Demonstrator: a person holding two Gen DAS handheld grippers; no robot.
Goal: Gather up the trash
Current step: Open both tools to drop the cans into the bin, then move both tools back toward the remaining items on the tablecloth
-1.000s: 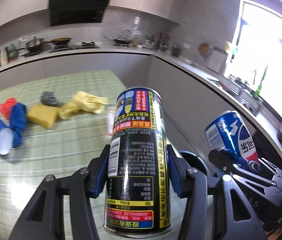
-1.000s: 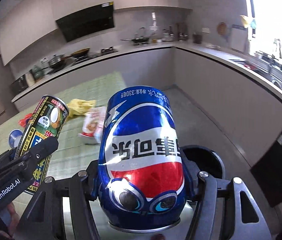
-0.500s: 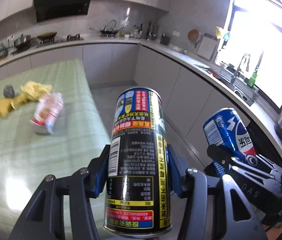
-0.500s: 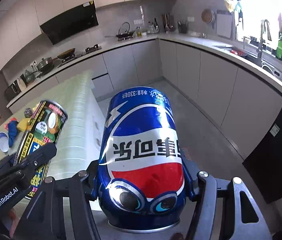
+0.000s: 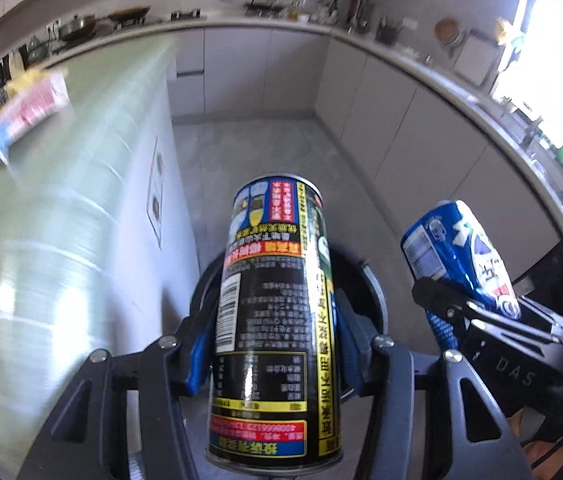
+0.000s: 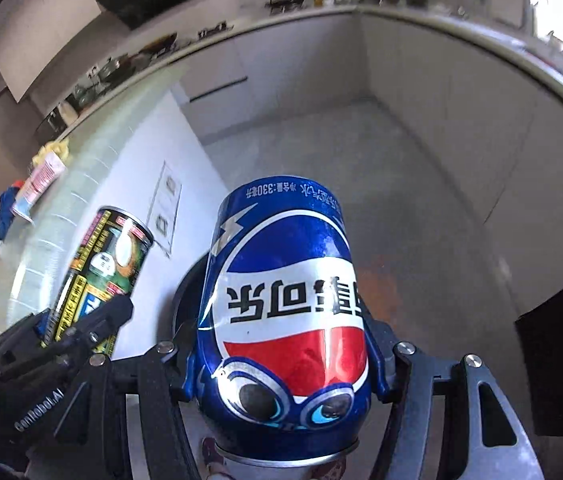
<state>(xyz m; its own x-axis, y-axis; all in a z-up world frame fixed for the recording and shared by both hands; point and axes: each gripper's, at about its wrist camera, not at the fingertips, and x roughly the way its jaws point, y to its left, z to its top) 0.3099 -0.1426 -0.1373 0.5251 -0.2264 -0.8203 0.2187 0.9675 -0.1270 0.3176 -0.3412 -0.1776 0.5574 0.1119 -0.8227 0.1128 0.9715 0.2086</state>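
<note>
Left wrist view, left gripper (image 5: 271,344) clenched on black can (image 5: 273,320), now swung off table over bin (image 5: 365,300), right gripper (image 6: 281,364) grasping blue can (image 6: 281,320).

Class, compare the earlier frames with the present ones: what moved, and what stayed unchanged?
Both grippers swung off the green table toward the floor, over the dark bin. The left gripper stays clamped on the black can, the right gripper on the blue can.

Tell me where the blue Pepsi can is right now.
The blue Pepsi can is clamped in the right tool, held over the dark round bin on the floor, with the black and yellow can to its left.
</note>
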